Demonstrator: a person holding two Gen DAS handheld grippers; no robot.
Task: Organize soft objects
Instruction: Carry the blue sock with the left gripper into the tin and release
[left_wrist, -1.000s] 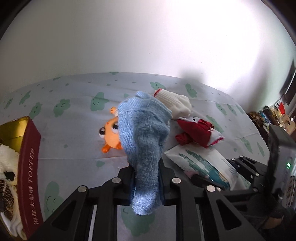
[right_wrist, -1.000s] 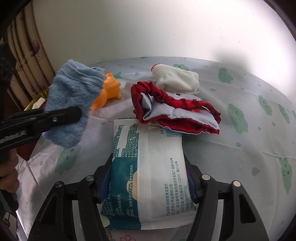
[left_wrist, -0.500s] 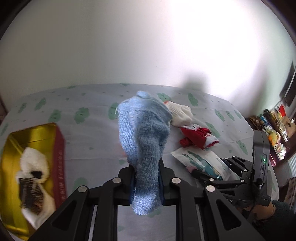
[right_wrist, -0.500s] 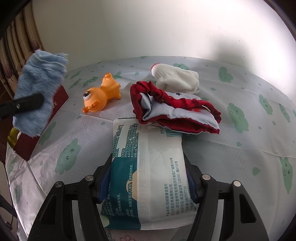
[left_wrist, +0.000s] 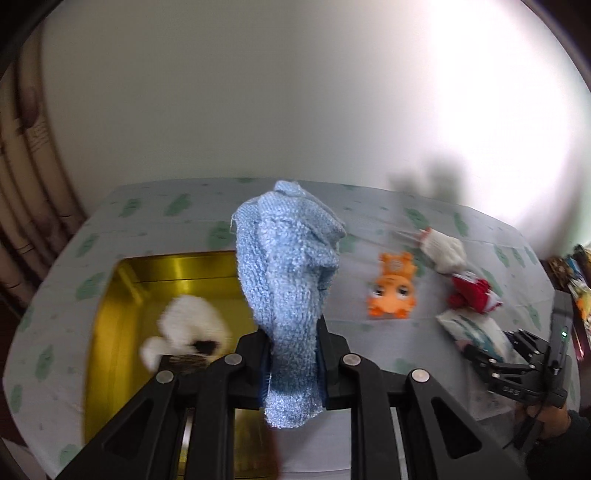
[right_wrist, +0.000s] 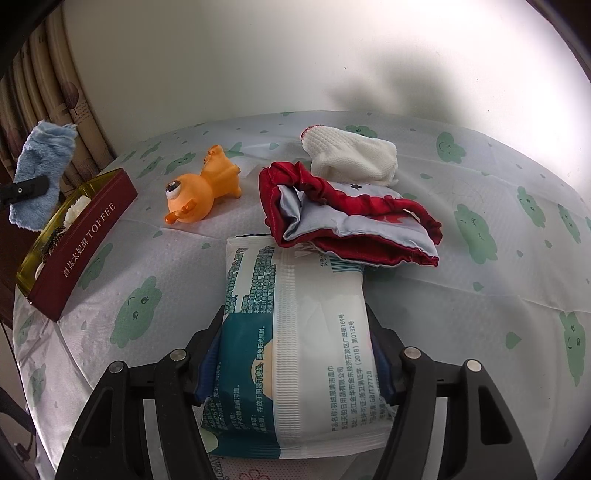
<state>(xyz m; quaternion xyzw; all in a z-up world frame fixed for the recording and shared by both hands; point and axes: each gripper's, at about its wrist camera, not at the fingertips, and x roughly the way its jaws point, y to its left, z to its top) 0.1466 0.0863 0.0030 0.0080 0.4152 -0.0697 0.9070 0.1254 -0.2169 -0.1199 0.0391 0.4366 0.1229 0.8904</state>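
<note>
A fuzzy blue sock (left_wrist: 291, 295) stands up between the jaws of the left gripper (left_wrist: 293, 365), which are clamped on its lower part so that its toe end hangs below the pads and the rest rises above them. It is held in the air over the near right edge of an open gold-lined tin (left_wrist: 122, 295), whose dark red side reads TOFFEE in the right wrist view (right_wrist: 79, 240). Inside the tin lies a white fluffy item (left_wrist: 188, 332) with dark patches, blurred in the left wrist view. The tin sits at the left end of the tabletop (right_wrist: 480, 295), which is covered with a pale cloth printed with green cloud faces. To the right of the tin, well apart from it, an orange rubber toy (right_wrist: 201, 195) with a bulging eye lies on its side. Further right a white knitted glove (right_wrist: 354, 157) with a red cuff edge rests against a crumpled red and grey fabric piece (right_wrist: 347, 221), which overlaps the far end of a pack of wet wipes (right_wrist: 295, 350). The jaws of the right gripper (right_wrist: 293, 358) are closed on the sides of that pack, which lies flat on the tabletop. In the left wrist view a hand (left_wrist: 546, 421) with a dark sleeve holds the right gripper at the lower right. A plain white wall (left_wrist: 295, 92) rises behind the tabletop, and curtain folds (right_wrist: 48, 92) hang at the left.
</note>
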